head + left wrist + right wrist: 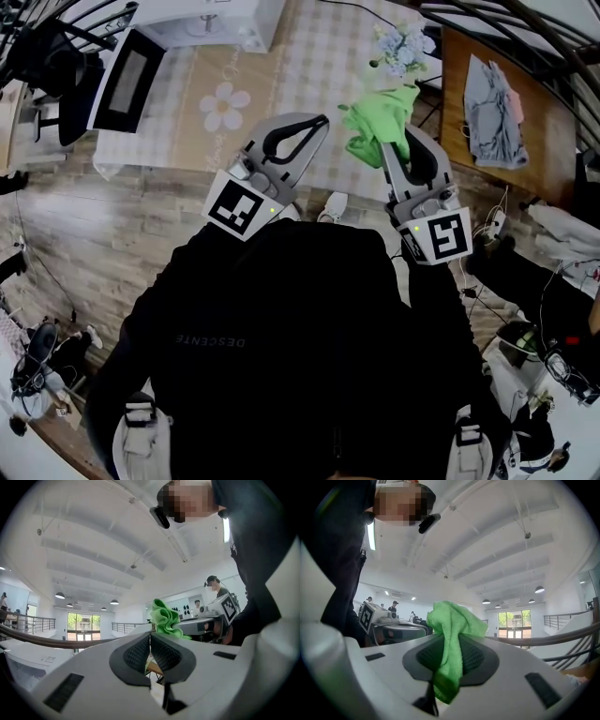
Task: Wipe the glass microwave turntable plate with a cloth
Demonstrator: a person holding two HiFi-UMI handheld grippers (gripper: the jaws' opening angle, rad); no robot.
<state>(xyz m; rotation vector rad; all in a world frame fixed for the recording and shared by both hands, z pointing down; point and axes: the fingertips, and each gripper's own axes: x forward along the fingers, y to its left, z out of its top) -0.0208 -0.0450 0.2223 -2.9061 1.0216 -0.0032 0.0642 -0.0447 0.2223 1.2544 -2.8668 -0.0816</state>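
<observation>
My right gripper is shut on a bright green cloth, which bunches above the jaws and hangs down between the pads. My left gripper is shut with nothing between its pads. Both are held up in front of the person's dark jacket, pointing toward the table. In the left gripper view the green cloth shows just past the jaw tips. I cannot see the glass turntable plate in any view.
A table with a checked cloth lies ahead. A white microwave stands on it with its dark door swung open at the left, and pale flowers at the right. A wooden table with grey fabric stands further right.
</observation>
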